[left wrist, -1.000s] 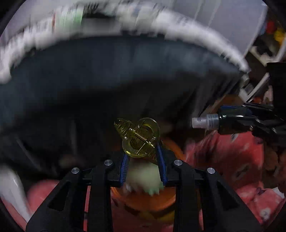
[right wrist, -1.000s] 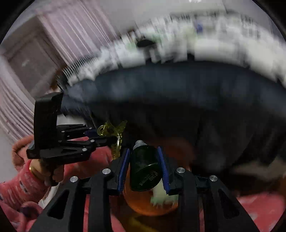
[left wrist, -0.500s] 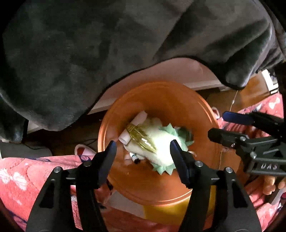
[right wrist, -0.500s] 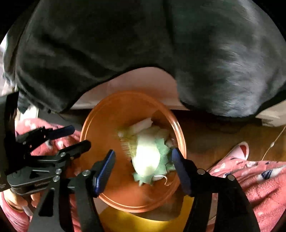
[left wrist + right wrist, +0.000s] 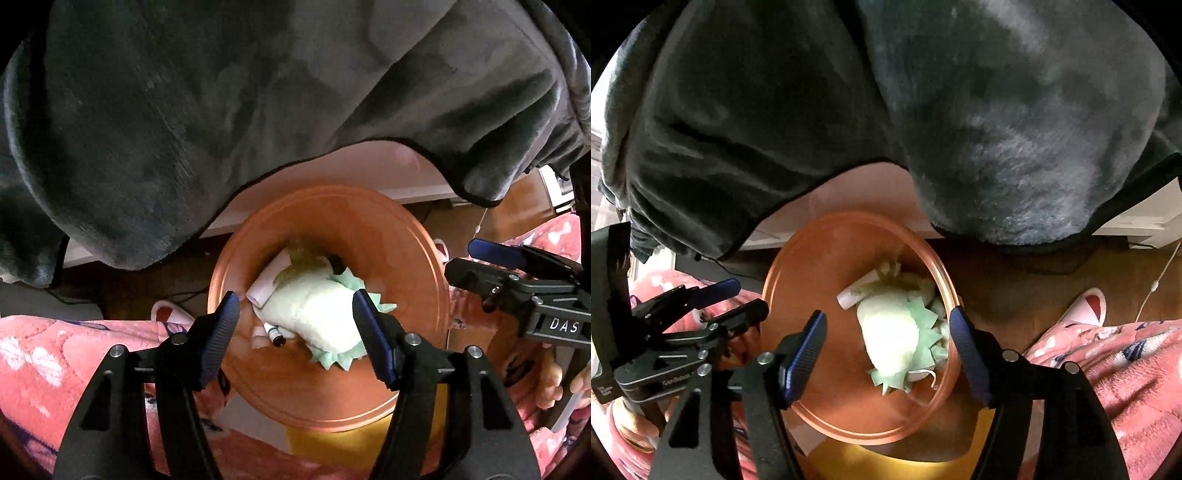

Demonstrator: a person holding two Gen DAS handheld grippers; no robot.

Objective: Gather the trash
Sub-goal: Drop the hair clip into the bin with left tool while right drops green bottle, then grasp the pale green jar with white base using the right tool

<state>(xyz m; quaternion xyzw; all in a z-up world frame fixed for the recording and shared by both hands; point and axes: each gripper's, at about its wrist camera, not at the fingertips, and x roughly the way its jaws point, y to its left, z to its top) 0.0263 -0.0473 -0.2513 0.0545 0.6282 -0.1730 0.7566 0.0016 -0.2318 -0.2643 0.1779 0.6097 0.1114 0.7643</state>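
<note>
An orange round bin [image 5: 413, 258] [image 5: 812, 288] sits on the floor below both grippers. Inside lie a pale wad with green jagged paper [image 5: 317, 310] [image 5: 890, 332], a white tube [image 5: 267, 284] [image 5: 855, 295], a small dark-capped vial [image 5: 275, 334] and a yellowish clear piece [image 5: 306, 264]. My left gripper [image 5: 295, 314] is open and empty above the bin; it also shows in the right wrist view [image 5: 738, 299]. My right gripper [image 5: 886, 332] is open and empty above the bin; it shows at the right of the left wrist view [image 5: 476, 258].
A dark fleece blanket [image 5: 258, 92] [image 5: 923, 110] hangs over a pale furniture edge [image 5: 332, 177] behind the bin. Pink patterned pyjama legs [image 5: 55, 350] [image 5: 1126, 369] flank the bin. A slipper [image 5: 1086, 306], a white cable [image 5: 1156, 284] and wooden floor [image 5: 1015, 280] lie to the right.
One second ago the left gripper held a yellow clear piece and the right a dark bottle. Both have opened; the items lie in the bin. Since half a second ago little has moved.
</note>
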